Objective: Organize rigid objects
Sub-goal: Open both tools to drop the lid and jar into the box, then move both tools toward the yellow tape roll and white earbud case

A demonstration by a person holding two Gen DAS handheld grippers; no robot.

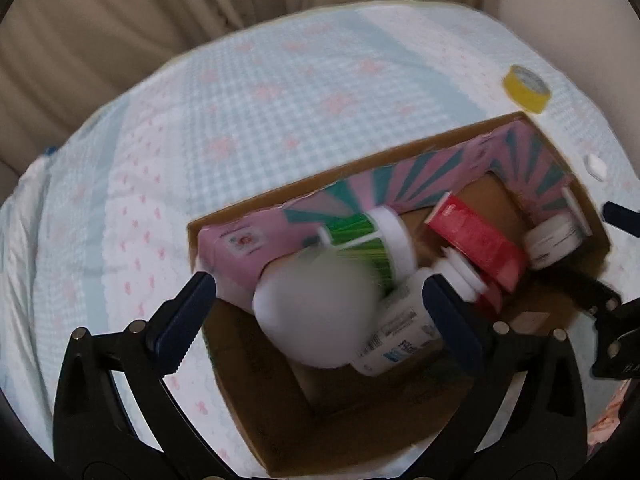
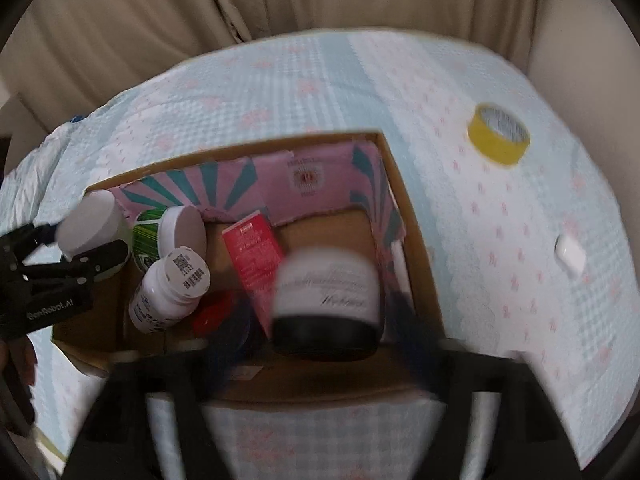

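Observation:
A cardboard box [image 1: 256,376] with a pink and teal lining sits on the cloth-covered table. It holds a green-labelled white jar [image 1: 372,248], a white pill bottle [image 1: 400,340], a red box [image 1: 476,240] and a small white jar [image 1: 554,242]. My left gripper [image 1: 316,300] is open over the box's left end, with a blurred white bottle [image 1: 316,312] between its fingers. The box [image 2: 416,240] also shows in the right wrist view. My right gripper [image 2: 326,320] is blurred, wide apart, over the box's right end, with a white jar with a black lid [image 2: 326,300] between its fingers.
A yellow tape roll [image 2: 498,134] and a small white cap [image 2: 570,254] lie on the blue and white cloth [image 1: 280,92] to the right of the box. Beige curtains hang behind the table. The left gripper [image 2: 92,256] also shows at the left of the right wrist view.

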